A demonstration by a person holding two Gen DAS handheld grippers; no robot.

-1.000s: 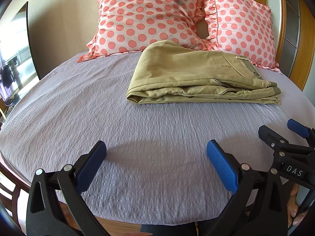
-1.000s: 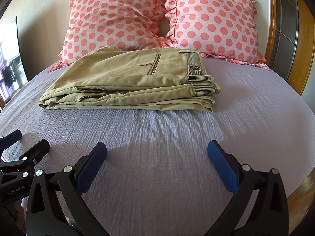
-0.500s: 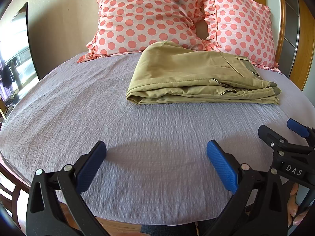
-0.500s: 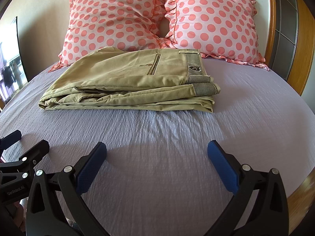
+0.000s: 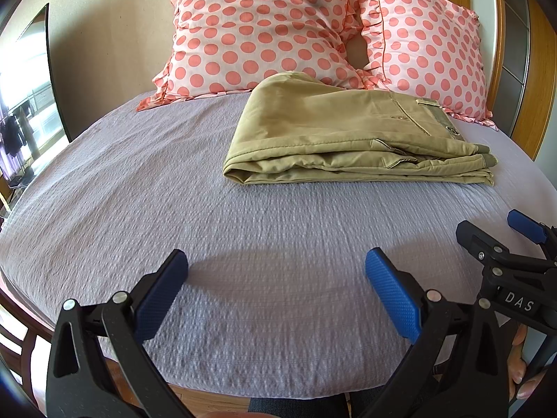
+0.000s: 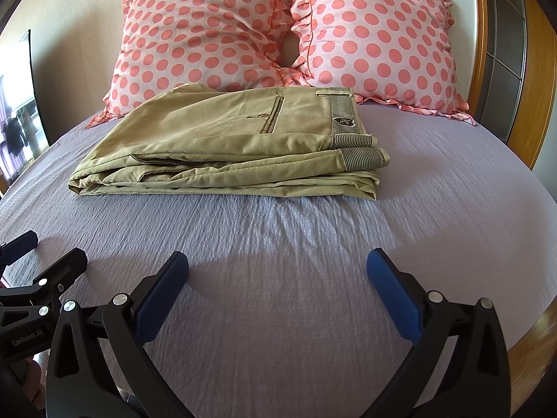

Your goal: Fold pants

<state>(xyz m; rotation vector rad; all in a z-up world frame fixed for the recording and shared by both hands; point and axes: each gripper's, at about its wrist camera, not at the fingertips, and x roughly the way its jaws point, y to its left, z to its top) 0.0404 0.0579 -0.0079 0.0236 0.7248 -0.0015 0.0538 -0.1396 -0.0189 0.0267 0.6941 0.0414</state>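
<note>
Khaki pants [image 5: 348, 142] lie folded in a flat stack on the lilac bedsheet [image 5: 174, 191], just in front of the pillows; they also show in the right wrist view [image 6: 229, 149], striped waistband to the right. My left gripper [image 5: 276, 278] is open and empty, hovering over the near part of the bed, well short of the pants. My right gripper [image 6: 277, 278] is open and empty too, beside the left one. The right gripper shows at the right edge of the left wrist view [image 5: 501, 240], and the left gripper shows at the left edge of the right wrist view [image 6: 45, 261].
Two pink polka-dot pillows [image 5: 264, 31] [image 6: 376, 38] lean against the wall behind the pants. A wooden headboard frame [image 6: 536, 69] stands at the right. The bed's near edge [image 5: 278, 386] lies under the grippers. A window [image 5: 21, 104] is at the left.
</note>
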